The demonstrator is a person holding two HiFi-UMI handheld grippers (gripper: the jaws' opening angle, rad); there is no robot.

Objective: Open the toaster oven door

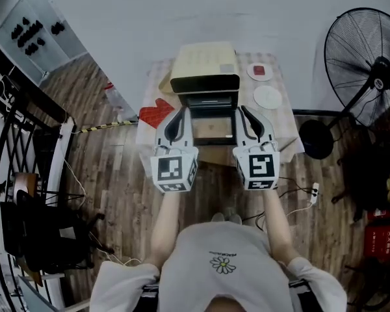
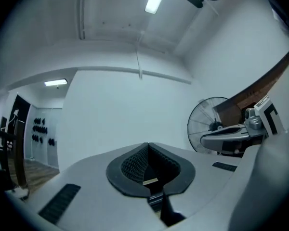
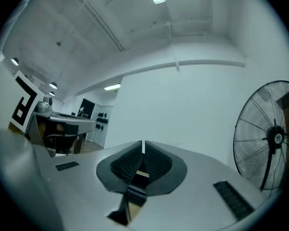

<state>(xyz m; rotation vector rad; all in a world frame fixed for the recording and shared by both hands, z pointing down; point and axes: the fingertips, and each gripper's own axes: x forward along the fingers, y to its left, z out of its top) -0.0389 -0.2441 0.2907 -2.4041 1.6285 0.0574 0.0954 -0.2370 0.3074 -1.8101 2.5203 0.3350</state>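
Closest is the person's pale shirt (image 1: 201, 285), with a small flower picture (image 1: 223, 264) and tiny words too small to read. Each gripper has a cube with black and white squares. The left gripper (image 1: 181, 114) and right gripper (image 1: 244, 111) are both pinched closed with nothing in them. They hang over the little table (image 1: 287, 130), one on each side of the toaster oven (image 1: 205, 67). Its dark door (image 1: 211, 130) looks folded down. Two plates (image 1: 268, 97) sit near the right edge. A big fan (image 1: 370, 64) stands to the right. Wood floor (image 1: 110, 194) shows on the left.
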